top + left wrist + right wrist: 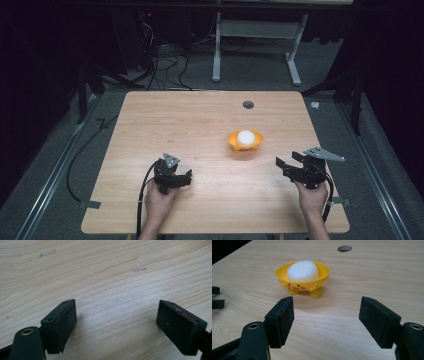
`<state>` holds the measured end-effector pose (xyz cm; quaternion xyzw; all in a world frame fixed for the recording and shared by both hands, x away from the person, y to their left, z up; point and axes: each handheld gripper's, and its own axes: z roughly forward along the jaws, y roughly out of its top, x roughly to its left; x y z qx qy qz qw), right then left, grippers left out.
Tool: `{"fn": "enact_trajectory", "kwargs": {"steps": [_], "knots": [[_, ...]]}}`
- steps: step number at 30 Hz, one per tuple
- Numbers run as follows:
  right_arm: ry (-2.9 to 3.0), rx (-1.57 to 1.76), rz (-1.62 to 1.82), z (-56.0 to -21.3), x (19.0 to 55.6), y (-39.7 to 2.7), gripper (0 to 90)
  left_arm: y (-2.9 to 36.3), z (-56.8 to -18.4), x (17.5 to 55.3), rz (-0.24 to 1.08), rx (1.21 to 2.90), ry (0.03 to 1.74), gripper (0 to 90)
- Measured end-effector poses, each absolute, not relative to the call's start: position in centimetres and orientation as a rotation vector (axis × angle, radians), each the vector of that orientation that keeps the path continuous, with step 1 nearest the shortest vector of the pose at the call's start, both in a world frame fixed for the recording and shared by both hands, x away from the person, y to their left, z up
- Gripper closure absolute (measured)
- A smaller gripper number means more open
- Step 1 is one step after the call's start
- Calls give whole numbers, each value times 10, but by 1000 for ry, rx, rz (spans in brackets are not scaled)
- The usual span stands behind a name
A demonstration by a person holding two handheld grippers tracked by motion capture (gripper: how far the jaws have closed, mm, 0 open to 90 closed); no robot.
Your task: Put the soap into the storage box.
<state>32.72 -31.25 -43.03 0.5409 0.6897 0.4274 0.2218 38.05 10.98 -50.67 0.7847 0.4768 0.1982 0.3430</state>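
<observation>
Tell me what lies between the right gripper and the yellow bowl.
Nothing: in the right gripper view, bare wooden table runs from the open right gripper to the yellow bowl holding a white lump.

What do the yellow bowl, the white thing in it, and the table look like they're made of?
Yellow bowl: glossy moulded plastic, judging by its smooth sheen and printed face. White lump: matte and soft-looking, maybe foam or soap; hard to tell. Table: pale wood grain, possibly laminate.
</observation>
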Motion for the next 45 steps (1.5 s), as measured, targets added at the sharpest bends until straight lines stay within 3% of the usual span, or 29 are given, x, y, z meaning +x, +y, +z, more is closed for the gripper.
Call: {"fn": "enact_trajectory", "kwargs": {"steps": [45], "knots": [[2058, 1535, 1000, -498, 332, -281, 307, 110, -507, 380, 515, 2040, 1239, 171]]}}
